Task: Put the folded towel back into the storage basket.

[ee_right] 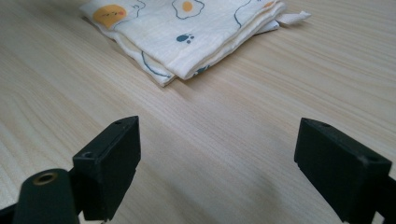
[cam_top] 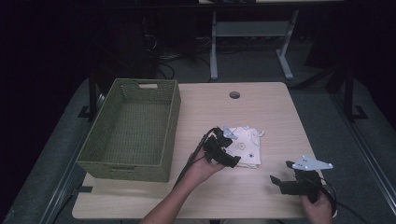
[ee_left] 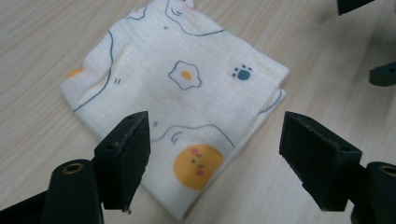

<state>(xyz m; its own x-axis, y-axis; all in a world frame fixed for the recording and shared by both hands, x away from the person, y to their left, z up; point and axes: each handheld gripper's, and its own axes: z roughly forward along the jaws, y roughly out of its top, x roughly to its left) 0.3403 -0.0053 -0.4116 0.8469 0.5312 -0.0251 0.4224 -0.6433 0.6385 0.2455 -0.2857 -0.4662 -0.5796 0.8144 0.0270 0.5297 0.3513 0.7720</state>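
A folded white cloth (cam_top: 246, 145) printed with fried eggs, paw marks and orange faces lies flat on the wooden table, right of the basket. My left gripper (cam_top: 229, 157) hovers over the cloth's (ee_left: 182, 93) near-left corner, open, its jaws straddling that corner without touching it (ee_left: 215, 158). My right gripper (cam_top: 279, 181) rests low near the table's front right, open and empty (ee_right: 217, 158), a short way from the cloth's (ee_right: 187, 28) folded edge.
A green woven basket (cam_top: 169, 116) with cut-out handles stands on the left half of the table (cam_top: 261, 107). A round grommet (cam_top: 234, 94) sits near the far edge. Bare wood lies between the cloth and my right gripper. Table legs and cables stand beyond on the dark floor.
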